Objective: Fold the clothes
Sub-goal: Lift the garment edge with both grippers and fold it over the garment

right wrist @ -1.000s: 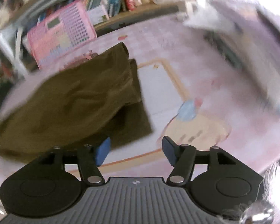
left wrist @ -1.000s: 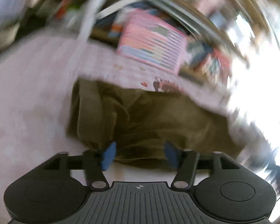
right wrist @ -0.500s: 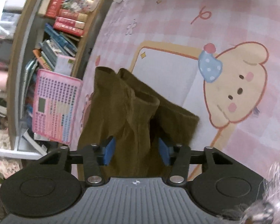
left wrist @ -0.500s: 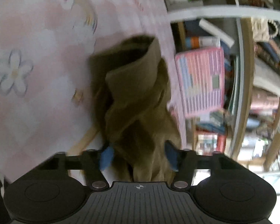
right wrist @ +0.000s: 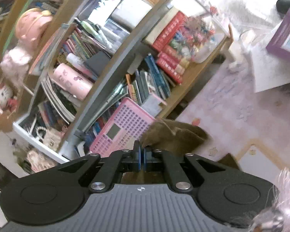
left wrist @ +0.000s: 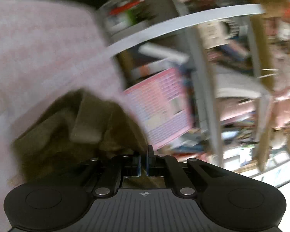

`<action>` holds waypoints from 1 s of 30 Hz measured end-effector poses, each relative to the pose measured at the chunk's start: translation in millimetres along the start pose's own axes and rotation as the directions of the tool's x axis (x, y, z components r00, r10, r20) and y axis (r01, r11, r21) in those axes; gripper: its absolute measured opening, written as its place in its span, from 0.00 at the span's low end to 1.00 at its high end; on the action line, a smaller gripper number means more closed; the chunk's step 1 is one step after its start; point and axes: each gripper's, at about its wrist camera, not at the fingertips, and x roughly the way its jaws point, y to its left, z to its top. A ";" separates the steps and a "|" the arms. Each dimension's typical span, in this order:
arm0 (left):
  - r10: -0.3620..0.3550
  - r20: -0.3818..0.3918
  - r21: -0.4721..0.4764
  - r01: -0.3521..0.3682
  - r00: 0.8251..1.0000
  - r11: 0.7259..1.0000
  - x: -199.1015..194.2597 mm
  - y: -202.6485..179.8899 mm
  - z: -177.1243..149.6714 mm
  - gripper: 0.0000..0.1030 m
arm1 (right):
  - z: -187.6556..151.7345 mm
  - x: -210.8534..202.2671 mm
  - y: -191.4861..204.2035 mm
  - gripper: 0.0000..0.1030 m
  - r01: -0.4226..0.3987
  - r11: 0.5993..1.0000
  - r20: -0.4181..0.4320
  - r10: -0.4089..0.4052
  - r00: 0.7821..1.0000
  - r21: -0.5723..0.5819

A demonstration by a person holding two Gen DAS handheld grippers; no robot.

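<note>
My left gripper (left wrist: 143, 161) has its jaws drawn together, blue pads almost touching, and the olive-brown garment (left wrist: 71, 131) bunches right up against them. A strip of that cloth shows under the linkage, so I have a pinch of fabric, though the exact spot where the pads bite is hidden behind my own black fingers. This view is smeared with blur: the garment reads as a rumpled brown heap with one paler fold standing up in it, and I cannot tell a sleeve from a hem. It lies on the pink checked mat (left wrist: 38, 54), whose pattern is washed out. Past the cloth a pink keyboard toy (left wrist: 160, 112) leans near the mat's edge, and a grey shelf rail (left wrist: 183, 23) sweeps across the top; everything behind it is streaks of colour.

My right gripper (right wrist: 141, 155) is sharper. Jaws pressed tight here too, and a corner of the garment (right wrist: 176, 137) rises just past the pads and drapes off to the right, with more brown cloth visible beneath the linkage. So this one is clamped on fabric as well, but the bulk of the garment is cut off below my gripper body. Behind the cloth stands the same keyboard toy (right wrist: 123, 129), propped against a bookshelf (right wrist: 114, 81) crammed with books. The mat (right wrist: 241, 116) spreads to the right, overexposed toward the top. A tuft of pale fluffy sleeve (right wrist: 276, 208) intrudes at the lower right corner, too blurred to make out.
</note>
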 end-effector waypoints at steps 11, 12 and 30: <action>0.087 -0.071 -0.029 -0.089 0.994 0.996 10.2 28.0 -9.3 0.03 | -64.2 22.7 -85.3 0.03 0.322 0.944 -0.213 -0.301 0.930 0.072; 0.033 -0.056 -0.016 -0.034 0.998 0.999 8.8 12.8 -2.5 0.03 | -51.6 21.3 -70.1 0.03 0.280 0.959 -0.179 -0.268 0.947 0.045; 0.155 -0.074 0.034 -0.153 0.985 0.988 -22.8 44.5 -18.4 0.48 | -84.6 -1.2 -92.7 0.20 0.415 0.909 -0.202 -0.416 0.887 -0.052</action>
